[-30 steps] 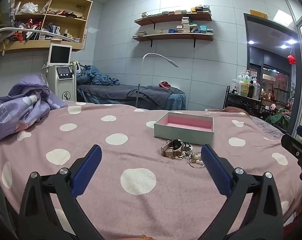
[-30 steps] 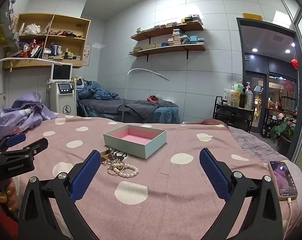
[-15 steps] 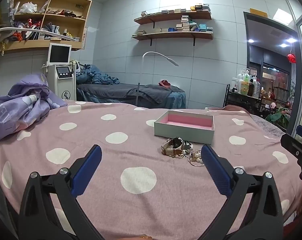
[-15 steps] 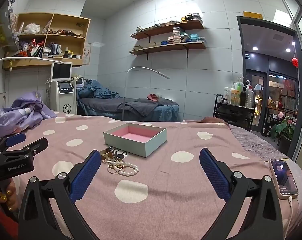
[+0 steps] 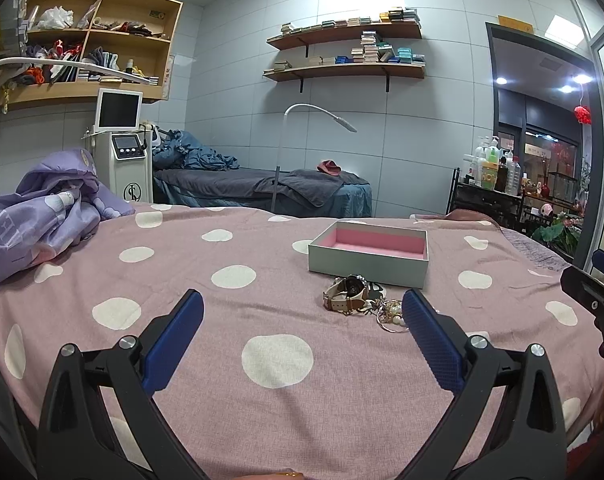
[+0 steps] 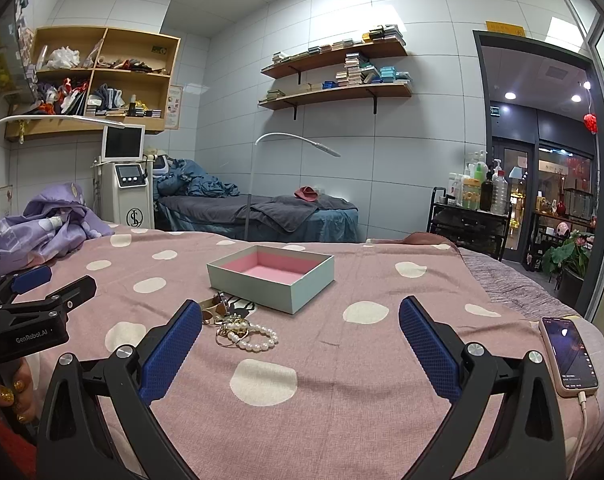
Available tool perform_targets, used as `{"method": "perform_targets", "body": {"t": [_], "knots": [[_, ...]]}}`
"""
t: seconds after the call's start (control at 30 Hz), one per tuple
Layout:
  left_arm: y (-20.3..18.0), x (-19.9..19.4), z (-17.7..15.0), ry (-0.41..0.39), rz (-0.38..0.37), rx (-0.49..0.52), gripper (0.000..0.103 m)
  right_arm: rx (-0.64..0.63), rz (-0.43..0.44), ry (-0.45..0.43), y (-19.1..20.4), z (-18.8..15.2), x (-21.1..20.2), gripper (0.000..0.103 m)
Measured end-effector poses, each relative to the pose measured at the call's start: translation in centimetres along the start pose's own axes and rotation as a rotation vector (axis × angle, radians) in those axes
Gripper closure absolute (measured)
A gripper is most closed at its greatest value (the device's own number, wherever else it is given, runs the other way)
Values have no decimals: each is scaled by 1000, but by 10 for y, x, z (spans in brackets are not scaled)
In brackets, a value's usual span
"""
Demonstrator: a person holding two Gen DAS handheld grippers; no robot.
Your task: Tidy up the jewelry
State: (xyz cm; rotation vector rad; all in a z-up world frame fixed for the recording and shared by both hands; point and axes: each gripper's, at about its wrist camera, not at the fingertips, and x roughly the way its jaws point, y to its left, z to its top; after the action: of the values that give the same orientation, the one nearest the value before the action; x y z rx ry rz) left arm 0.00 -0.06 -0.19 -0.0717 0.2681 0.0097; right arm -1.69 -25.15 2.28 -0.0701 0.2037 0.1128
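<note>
An open grey box with a pink lining point(image 5: 369, 256) point(image 6: 271, 276) sits on the pink polka-dot bed cover point(image 5: 261, 320). In front of it lies a small heap of jewelry: a beige-strap watch point(image 5: 346, 294) point(image 6: 212, 309), a pearl bracelet point(image 6: 255, 338) and gold rings point(image 5: 390, 316). My left gripper point(image 5: 302, 320) is open and empty, short of the heap, which lies by its right finger. My right gripper point(image 6: 299, 328) is open and empty, with the heap just inside its left finger. The left gripper also shows at the left edge of the right wrist view point(image 6: 33, 312).
A phone on a cable point(image 6: 568, 356) lies at the bed's right edge. A crumpled purple quilt point(image 5: 45, 216) is piled at the far left. Beyond the bed are a massage bed point(image 5: 261, 188), a white machine point(image 5: 121, 152) and a trolley of bottles point(image 5: 490, 184).
Both grippers have stayed open and almost still; the views have shifted only slightly. The jewelry and the box have not moved.
</note>
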Motion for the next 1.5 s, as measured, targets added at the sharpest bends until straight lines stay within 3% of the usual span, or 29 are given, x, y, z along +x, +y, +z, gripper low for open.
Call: {"method": "perform_targets", "body": {"t": [1.5], "knots": [[0,3,-3,11,-2,0,5,3,0,9,3,-5,4,6]]}}
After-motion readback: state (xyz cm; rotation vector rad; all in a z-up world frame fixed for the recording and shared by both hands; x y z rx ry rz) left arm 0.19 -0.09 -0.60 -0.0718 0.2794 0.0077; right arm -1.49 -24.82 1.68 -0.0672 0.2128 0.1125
